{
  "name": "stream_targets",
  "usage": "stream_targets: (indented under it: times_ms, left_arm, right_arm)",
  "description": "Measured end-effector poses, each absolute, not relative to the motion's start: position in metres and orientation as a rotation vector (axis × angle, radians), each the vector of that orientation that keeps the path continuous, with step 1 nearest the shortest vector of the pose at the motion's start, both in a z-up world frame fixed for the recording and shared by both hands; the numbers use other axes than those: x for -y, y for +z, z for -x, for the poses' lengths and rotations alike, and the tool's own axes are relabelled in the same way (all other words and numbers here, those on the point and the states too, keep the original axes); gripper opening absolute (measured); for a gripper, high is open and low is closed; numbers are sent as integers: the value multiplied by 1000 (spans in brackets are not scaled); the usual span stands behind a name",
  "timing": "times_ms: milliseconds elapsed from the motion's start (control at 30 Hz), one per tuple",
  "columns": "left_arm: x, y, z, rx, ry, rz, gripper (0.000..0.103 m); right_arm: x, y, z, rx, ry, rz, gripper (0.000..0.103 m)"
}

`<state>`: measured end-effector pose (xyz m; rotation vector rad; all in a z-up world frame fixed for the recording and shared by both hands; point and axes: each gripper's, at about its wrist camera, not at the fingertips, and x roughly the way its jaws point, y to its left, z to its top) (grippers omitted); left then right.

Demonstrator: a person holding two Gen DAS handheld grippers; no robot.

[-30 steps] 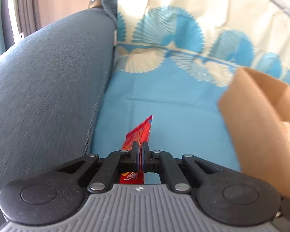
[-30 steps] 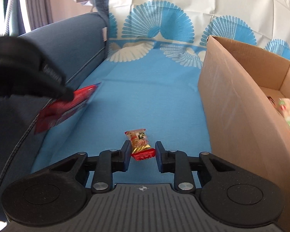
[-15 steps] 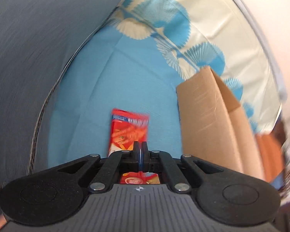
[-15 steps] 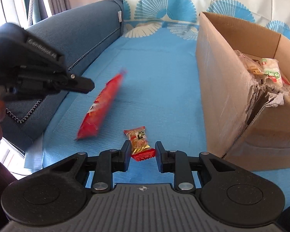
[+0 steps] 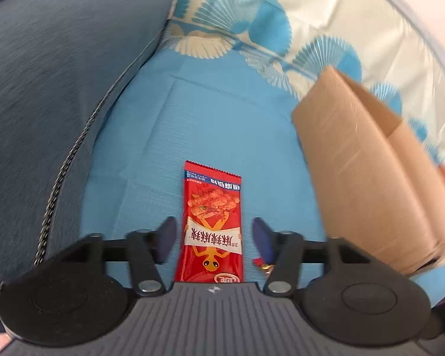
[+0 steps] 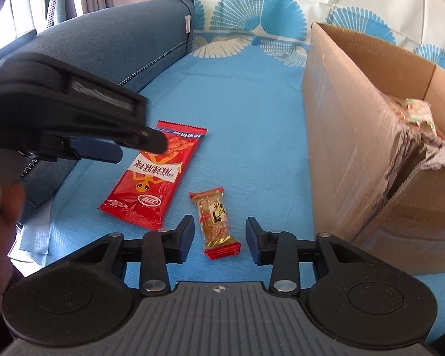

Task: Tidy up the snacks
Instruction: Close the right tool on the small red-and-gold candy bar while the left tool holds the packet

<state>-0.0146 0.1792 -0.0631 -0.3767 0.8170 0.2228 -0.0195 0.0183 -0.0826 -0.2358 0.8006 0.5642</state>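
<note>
A long red snack packet (image 5: 212,225) lies flat on the blue cloth; it also shows in the right wrist view (image 6: 154,175). My left gripper (image 5: 213,238) is open above it, fingers either side and apart from it; it shows from the side in the right wrist view (image 6: 127,145). A small brown snack bar with red ends (image 6: 216,222) lies just right of the packet. My right gripper (image 6: 219,240) is open with the bar's near end between its fingers, not clamped. A cardboard box (image 6: 356,136) holding several snacks stands to the right.
A blue-grey sofa armrest (image 6: 103,47) borders the left. The white and blue fan-pattern cloth (image 6: 252,12) covers the backrest. The box's near corner (image 6: 415,160) is torn. A strip of blue cloth lies between the snacks and the box.
My left gripper opened and let go of the red packet, which now lies flat on the cloth. My right gripper opened wider around the small bar.
</note>
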Motion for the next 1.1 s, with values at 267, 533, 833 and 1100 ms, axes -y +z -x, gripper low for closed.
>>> stream_targets:
  times_ms: [267, 533, 833, 1100]
  left_arm:
    - [-164, -83, -6, -872, 246, 246, 77]
    - [-149, -92, -9, -889, 264, 102, 60]
    - [-150, -83, 3, -864, 272, 103, 51]
    - [-148, -86, 1, -908, 269, 104, 54]
  right_arm:
    - [-18, -90, 15, -816, 574, 262, 43]
    - [-16, -88, 15, -790, 570, 285, 29]
    - [-13, -88, 14, -808, 557, 263, 29]
    - [-14, -89, 7, -822, 555, 250, 29]
